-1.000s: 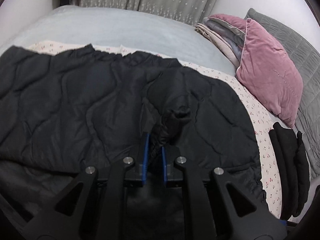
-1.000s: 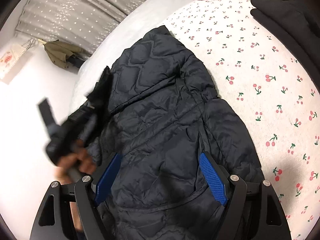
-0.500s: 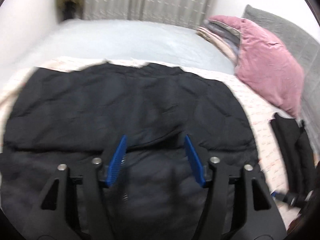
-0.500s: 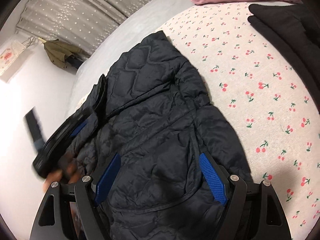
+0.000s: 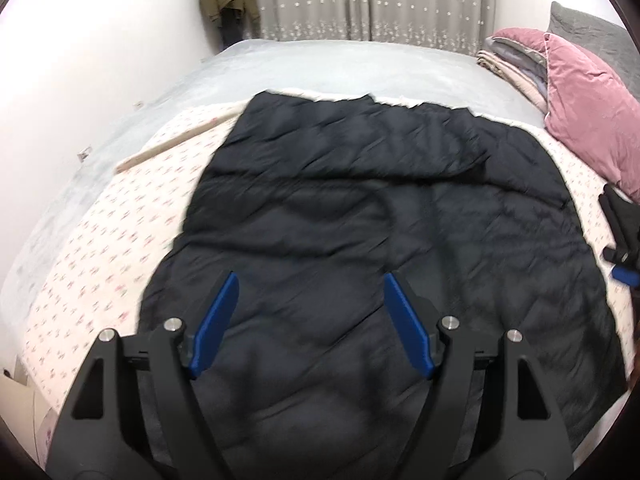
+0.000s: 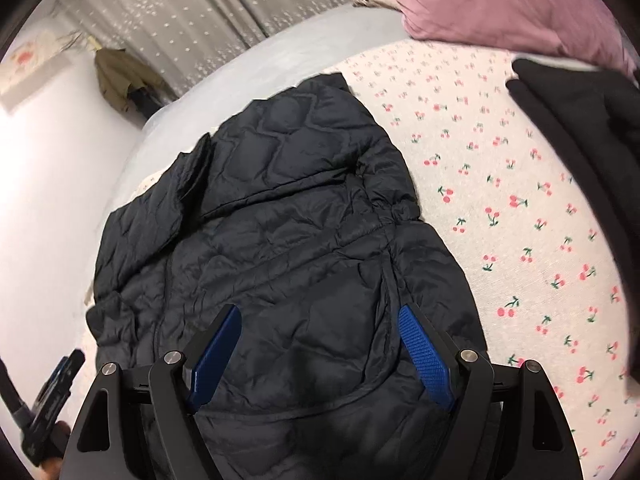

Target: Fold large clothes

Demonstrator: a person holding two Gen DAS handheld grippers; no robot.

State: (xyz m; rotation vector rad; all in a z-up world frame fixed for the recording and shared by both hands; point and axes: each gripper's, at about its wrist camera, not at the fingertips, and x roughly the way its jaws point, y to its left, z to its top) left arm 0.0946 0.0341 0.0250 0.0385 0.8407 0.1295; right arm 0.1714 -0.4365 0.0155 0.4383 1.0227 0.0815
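A dark quilted jacket (image 5: 380, 216) lies spread on the cherry-print bed sheet (image 5: 120, 220), with one part folded over across its far half. It also shows in the right wrist view (image 6: 304, 240). My left gripper (image 5: 310, 280) is open and empty, hovering over the jacket's near end. My right gripper (image 6: 320, 312) is open and empty over the jacket's near edge. The left gripper's body (image 6: 52, 400) shows at the lower left of the right wrist view.
A pink pillow (image 5: 588, 108) and folded blankets (image 5: 512, 60) lie at the right. A stack of folded black clothes (image 6: 580, 120) sits on the sheet to the right. A wall (image 5: 80, 60) runs along the left, curtains (image 5: 360, 0) behind.
My left gripper let go of the jacket fabric, opened, and pulled back and up. The folded part settled flat. My right gripper stayed open and drew back slightly.
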